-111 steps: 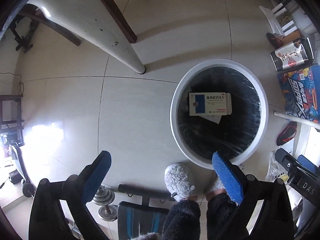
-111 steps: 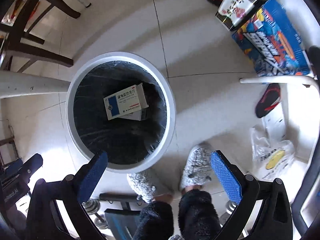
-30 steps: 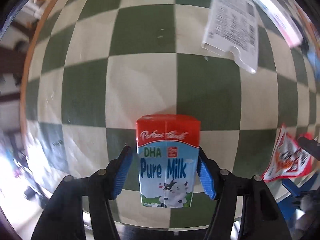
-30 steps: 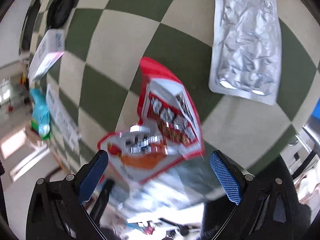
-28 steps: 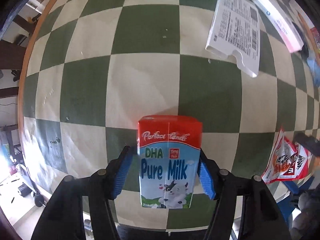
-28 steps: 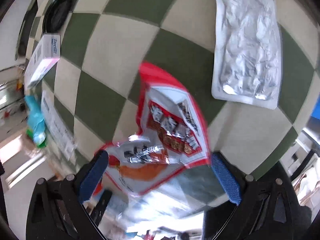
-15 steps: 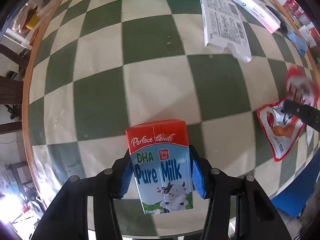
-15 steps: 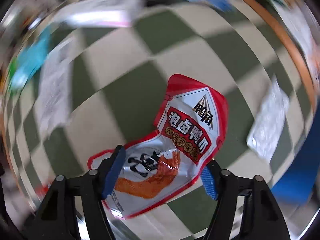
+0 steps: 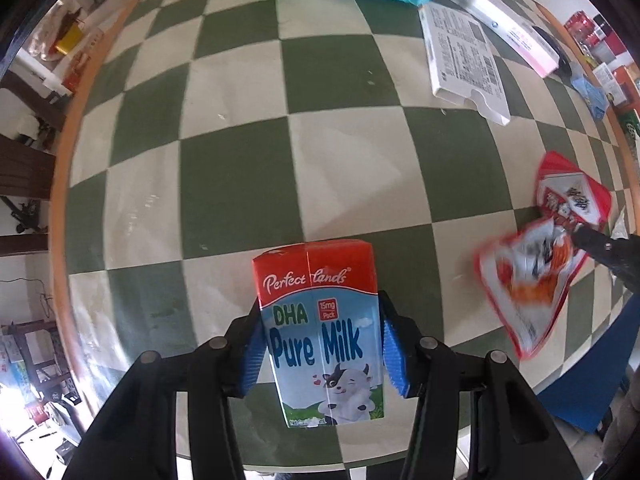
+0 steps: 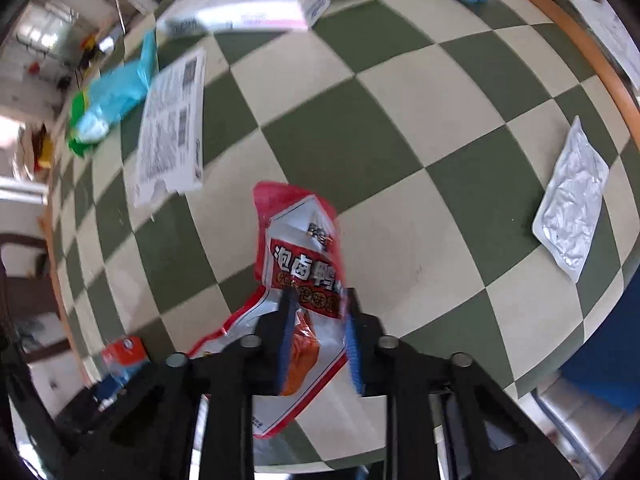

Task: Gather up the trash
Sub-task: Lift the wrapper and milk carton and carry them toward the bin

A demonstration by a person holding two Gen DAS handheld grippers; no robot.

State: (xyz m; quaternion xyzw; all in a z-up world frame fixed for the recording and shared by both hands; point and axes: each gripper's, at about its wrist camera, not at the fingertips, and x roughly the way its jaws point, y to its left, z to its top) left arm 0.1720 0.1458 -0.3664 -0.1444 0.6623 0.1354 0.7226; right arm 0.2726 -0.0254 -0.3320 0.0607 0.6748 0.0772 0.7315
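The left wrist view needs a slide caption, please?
Left gripper clamps a milk carton above the checked table.

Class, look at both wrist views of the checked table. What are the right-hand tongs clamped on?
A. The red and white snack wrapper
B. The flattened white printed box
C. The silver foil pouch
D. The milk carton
A: in the right wrist view the right tongs pinch the red and white snack wrapper, while the silver foil pouch and flattened white printed box lie loose on the table, and the milk carton sits in the left tongs.
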